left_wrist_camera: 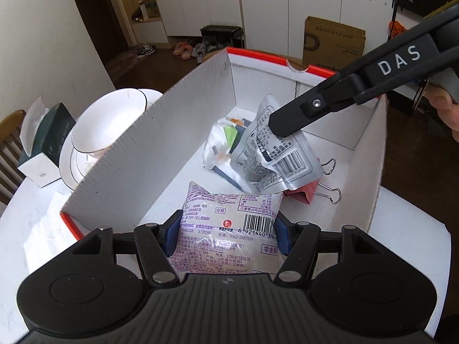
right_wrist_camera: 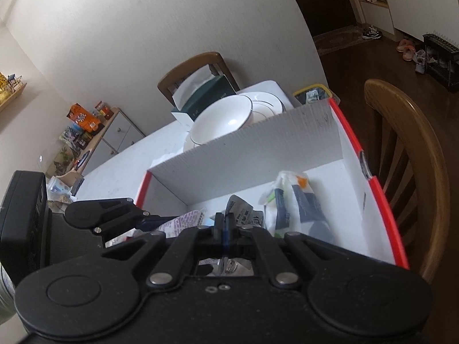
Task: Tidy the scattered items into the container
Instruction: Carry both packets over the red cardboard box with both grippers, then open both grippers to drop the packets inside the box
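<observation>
While my left gripper (left_wrist_camera: 225, 233) hangs over the near wall of the white corrugated cardboard box with a red rim (left_wrist_camera: 149, 154), its blue-padded jaws pinch a clear, purple-printed snack packet with a barcode (left_wrist_camera: 229, 229) by its two side edges. That packet leans into the box, its top end above the near end of the box floor.

My right gripper (right_wrist_camera: 222, 223) reaches down into the box from the right wall. I see its jaws pressed together on the top edge of a silver foil pouch with black print and a barcode (left_wrist_camera: 272, 154), which hangs tilted above the middle of the floor. From the left wrist camera, one black finger (left_wrist_camera: 289, 120) lies across the pouch's upper part.

Behind the pouch, toward the far wall, lies a clear plastic bag with green, orange and dark blue contents (left_wrist_camera: 221, 143). Under the pouch's lower corner sits a dull red packet (left_wrist_camera: 301, 193), and two silver wire binder-clip handles (left_wrist_camera: 330, 180) rest on the floor close to the right wall.

Outside the box's left wall, on the white table (left_wrist_camera: 28, 238), a white gold-rimmed bowl (left_wrist_camera: 106, 120) stands on white plates, with a dark green and white tissue box (left_wrist_camera: 46, 146) just beside them near the table's left edge.
</observation>
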A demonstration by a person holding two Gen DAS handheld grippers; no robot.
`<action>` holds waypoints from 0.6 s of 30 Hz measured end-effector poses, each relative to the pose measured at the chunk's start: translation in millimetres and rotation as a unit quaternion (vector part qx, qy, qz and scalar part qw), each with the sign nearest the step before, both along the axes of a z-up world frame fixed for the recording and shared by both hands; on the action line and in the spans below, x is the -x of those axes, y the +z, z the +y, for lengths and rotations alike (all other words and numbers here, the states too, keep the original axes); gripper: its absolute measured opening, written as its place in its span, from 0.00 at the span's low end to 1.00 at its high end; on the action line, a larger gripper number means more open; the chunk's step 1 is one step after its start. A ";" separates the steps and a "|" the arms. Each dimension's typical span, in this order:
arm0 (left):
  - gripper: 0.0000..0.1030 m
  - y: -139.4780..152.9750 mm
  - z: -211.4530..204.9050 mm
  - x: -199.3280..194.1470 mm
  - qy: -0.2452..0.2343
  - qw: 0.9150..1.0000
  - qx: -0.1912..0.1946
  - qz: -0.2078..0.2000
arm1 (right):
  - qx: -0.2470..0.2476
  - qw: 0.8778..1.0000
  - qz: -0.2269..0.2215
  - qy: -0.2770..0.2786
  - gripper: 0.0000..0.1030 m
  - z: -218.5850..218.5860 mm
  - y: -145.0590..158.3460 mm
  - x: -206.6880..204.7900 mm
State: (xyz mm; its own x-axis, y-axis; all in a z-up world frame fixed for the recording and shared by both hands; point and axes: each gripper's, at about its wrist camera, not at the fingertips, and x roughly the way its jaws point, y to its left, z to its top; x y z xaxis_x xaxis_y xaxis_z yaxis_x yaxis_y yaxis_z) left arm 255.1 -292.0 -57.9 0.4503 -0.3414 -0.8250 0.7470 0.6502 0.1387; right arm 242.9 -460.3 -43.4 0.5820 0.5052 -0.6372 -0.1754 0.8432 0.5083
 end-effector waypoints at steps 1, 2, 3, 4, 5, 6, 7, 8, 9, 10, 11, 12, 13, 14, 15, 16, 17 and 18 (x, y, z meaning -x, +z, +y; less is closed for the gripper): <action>0.60 -2.1 -1.0 -0.4 0.001 1.000 -0.002 0.001 | 0.007 1.000 0.002 0.001 0.00 -0.6 -1.4 -0.4; 0.60 -4.0 -2.3 -0.6 0.002 1.000 -0.004 0.002 | 0.015 1.000 0.004 0.003 0.00 -1.5 -3.0 -0.4; 0.61 -5.7 -3.4 -0.9 0.003 1.000 -0.004 0.005 | 0.021 1.000 0.008 0.005 0.00 -2.1 -4.9 -0.4; 0.61 -7.2 -3.7 -1.8 0.004 1.000 -0.002 0.011 | 0.028 1.000 0.012 0.008 0.00 -2.5 -7.1 -0.5; 0.61 -8.7 -3.9 -3.6 0.006 1.000 0.000 0.016 | 0.035 0.999 0.012 0.010 0.00 -2.5 -8.3 -0.2; 0.61 -9.8 -4.3 -5.1 0.009 1.000 0.002 0.019 | 0.039 0.999 0.009 0.013 0.00 -2.6 -8.0 0.1; 0.61 -10.5 -5.7 -7.8 0.011 1.000 0.002 0.022 | 0.043 0.999 0.009 0.016 0.00 -2.4 -7.3 -0.1; 0.61 -11.6 -6.5 -9.5 0.013 1.000 0.003 0.026 | 0.050 0.999 0.008 0.018 0.01 -1.5 -6.6 -0.7; 0.61 -13.0 -7.7 -11.0 0.014 0.999 0.003 0.031 | 0.058 0.998 0.008 0.021 0.01 -0.1 -5.7 -0.8; 0.61 -14.3 -8.4 -11.1 0.015 0.999 0.003 0.038 | 0.064 0.998 0.008 0.025 0.02 1.1 -4.7 -0.9; 0.61 -15.2 -8.7 -11.3 0.016 0.999 0.003 0.043 | 0.071 0.997 0.009 0.030 0.02 2.7 -3.6 -0.5; 0.61 -16.1 -8.9 -11.2 0.017 0.999 0.002 0.045 | 0.083 0.996 0.010 0.035 0.02 4.6 -2.4 0.1; 0.61 -17.6 -8.8 -11.4 0.019 0.999 -0.001 0.048 | 0.098 0.994 0.008 0.037 0.03 6.5 -1.3 1.4; 0.61 -18.7 -8.7 -12.1 0.021 0.999 -0.003 0.050 | 0.113 0.993 0.009 0.040 0.05 7.9 -0.7 2.4; 0.62 -19.7 -8.3 -13.0 0.023 0.998 -0.004 0.052 | 0.125 0.991 0.010 0.042 0.06 8.5 -0.6 3.0; 0.62 -21.0 -8.2 -13.7 0.024 0.998 -0.005 0.055 | 0.132 0.990 0.010 0.043 0.06 8.5 -0.8 3.9; 0.62 -22.2 -8.5 -14.2 0.025 0.998 -0.006 0.057 | 0.136 0.990 0.012 0.044 0.07 8.3 -1.7 3.8; 0.63 -22.7 -8.3 -13.9 0.025 0.998 -0.007 0.058 | 0.142 0.989 0.015 0.044 0.09 8.2 -2.5 3.8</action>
State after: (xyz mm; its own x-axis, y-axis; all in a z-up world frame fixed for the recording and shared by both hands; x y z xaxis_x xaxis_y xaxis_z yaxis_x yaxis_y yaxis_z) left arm 268.9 -300.3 -80.6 0.3678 -0.3100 -0.8767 0.7255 0.6854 0.0620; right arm 239.1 -452.1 -45.9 0.5218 0.3516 -0.7772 -0.2432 0.9346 0.2595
